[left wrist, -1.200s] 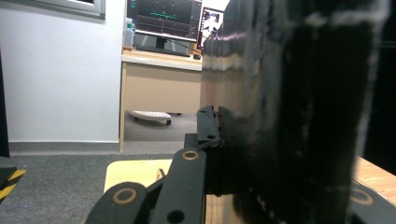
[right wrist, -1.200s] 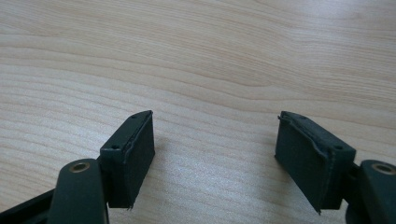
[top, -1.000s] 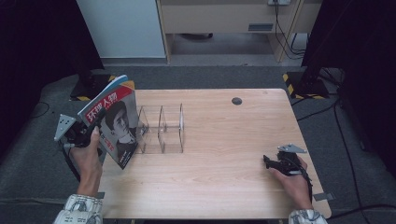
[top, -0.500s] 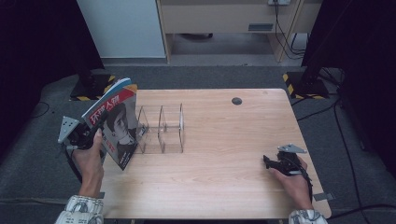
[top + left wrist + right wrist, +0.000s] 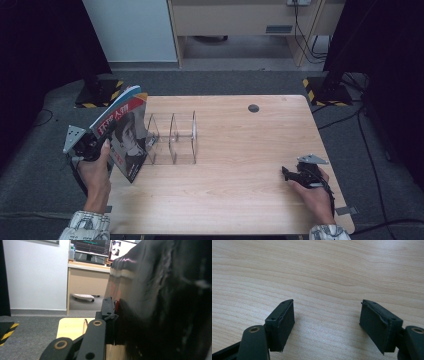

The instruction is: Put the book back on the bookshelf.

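- Table [image 5: 240, 165]: one rectangular top, light wood grain, matte; one dark round disc [image 5: 253, 108] near its far edge
- Magazine [image 5: 122, 135]: one, glossy cover, red title band and a printed portrait, pages fanned at the top; it stands tilted at the table's left edge, lower corner on the wood, just beside the rack
- Rack [image 5: 172, 138]: one clear plastic file rack, three upright dividers with rounded tops, all slots free
- Your left gripper [image 5: 102, 145]: jaws pinch the magazine's left edge; they've just eased a touch, cover between them
- Your right gripper [image 5: 286, 173]: rests on the table near the right front, square black pads [image 5: 282, 322] spread apart, bare wood between
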